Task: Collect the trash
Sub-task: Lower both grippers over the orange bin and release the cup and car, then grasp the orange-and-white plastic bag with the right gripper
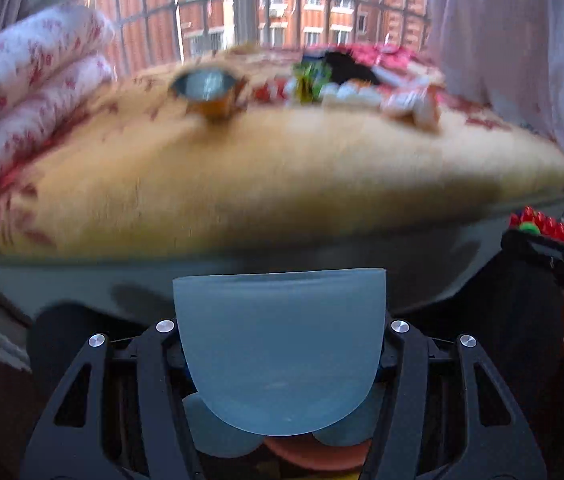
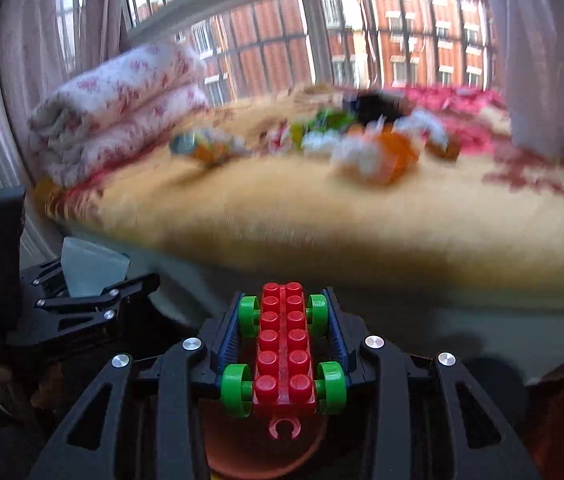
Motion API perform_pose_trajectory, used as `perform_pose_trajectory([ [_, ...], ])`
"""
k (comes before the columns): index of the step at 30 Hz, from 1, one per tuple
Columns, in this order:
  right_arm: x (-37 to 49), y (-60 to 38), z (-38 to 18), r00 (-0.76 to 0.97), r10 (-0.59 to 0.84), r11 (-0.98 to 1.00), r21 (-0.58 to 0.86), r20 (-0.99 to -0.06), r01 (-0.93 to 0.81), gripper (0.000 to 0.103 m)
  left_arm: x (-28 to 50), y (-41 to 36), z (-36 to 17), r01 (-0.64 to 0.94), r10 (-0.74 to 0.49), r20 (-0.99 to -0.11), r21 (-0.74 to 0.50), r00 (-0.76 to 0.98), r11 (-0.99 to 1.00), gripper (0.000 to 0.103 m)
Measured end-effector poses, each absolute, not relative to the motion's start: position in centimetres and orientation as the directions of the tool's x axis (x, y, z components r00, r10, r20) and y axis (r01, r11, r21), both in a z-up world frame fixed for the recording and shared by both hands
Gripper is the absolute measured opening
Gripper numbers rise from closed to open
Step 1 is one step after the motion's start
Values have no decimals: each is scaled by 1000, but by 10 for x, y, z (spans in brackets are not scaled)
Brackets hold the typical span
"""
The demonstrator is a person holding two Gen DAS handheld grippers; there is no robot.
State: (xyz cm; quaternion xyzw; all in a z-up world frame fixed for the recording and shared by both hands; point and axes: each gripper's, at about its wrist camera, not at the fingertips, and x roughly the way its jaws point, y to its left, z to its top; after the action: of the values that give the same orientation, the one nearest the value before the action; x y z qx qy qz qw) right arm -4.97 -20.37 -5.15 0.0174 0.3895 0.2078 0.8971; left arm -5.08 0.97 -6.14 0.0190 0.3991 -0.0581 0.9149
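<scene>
Holding a pale blue translucent cup (image 1: pixel 280 344) by its sides, the left gripper (image 1: pixel 280 360) has its fingers pinched on it, while the right gripper (image 2: pixel 284 344) has its fingers pressed on the green wheels of a red toy brick car (image 2: pixel 284 344); one cup and one car are all they carry. The trash (image 1: pixel 362 80) lies on the bed (image 1: pixel 282 184), a blurred heap of wrappers and scraps at about one o'clock in the left wrist view and at about twelve to one o'clock in the right, well beyond both grippers. An open can (image 1: pixel 208 90), the only one visible, lies on its side at eleven o'clock, apart from the heap. The pieces in the heap are too smeared to count. They look light, thin and crinkly, so they should crush easily and may slide on the fuzzy yellow blanket; each is probably best pinched at a raised edge or fold. The can seems stiffer and likely to roll, so its rim is the safer hold. Two folded floral quilts (image 2: pixel 118 116) are stacked at ten o'clock.
</scene>
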Motion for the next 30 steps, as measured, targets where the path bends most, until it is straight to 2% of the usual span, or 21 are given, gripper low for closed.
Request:
perform_pose_trajectory([
  [5, -46, -181, -91, 523, 370, 907, 176, -768, -383, 38, -48, 19, -89, 104, -104, -784, -50, 612, 993, 56],
  [13, -43, -172, -108, 466, 374, 891, 172, -801, -419, 39, -50, 19, -100, 115, -116, -803, -59, 585, 992, 56],
  [14, -44, -171, -108, 460, 371, 890, 167, -807, -424, 46, -49, 19, -100, 117, -113, -804, -54, 584, 992, 57],
  [15, -43, -170, -110, 459, 366, 890, 160, -810, -428, 65, -50, 18, -100, 121, -112, -805, -50, 583, 991, 60],
  [17, -46, -168, -109, 470, 359, 889, 142, -806, -436, 72, -50, 17, -98, 134, -116, -802, -45, 586, 990, 77],
  [18, -46, -165, -108, 468, 360, 887, 140, -807, -440, 72, -51, 18, -97, 135, -115, -796, -42, 594, 990, 85],
  [30, -37, -205, -73, 573, 316, 922, 103, -757, -373, 72, -52, 27, -72, 116, -113, -731, -46, 673, 992, 86],
])
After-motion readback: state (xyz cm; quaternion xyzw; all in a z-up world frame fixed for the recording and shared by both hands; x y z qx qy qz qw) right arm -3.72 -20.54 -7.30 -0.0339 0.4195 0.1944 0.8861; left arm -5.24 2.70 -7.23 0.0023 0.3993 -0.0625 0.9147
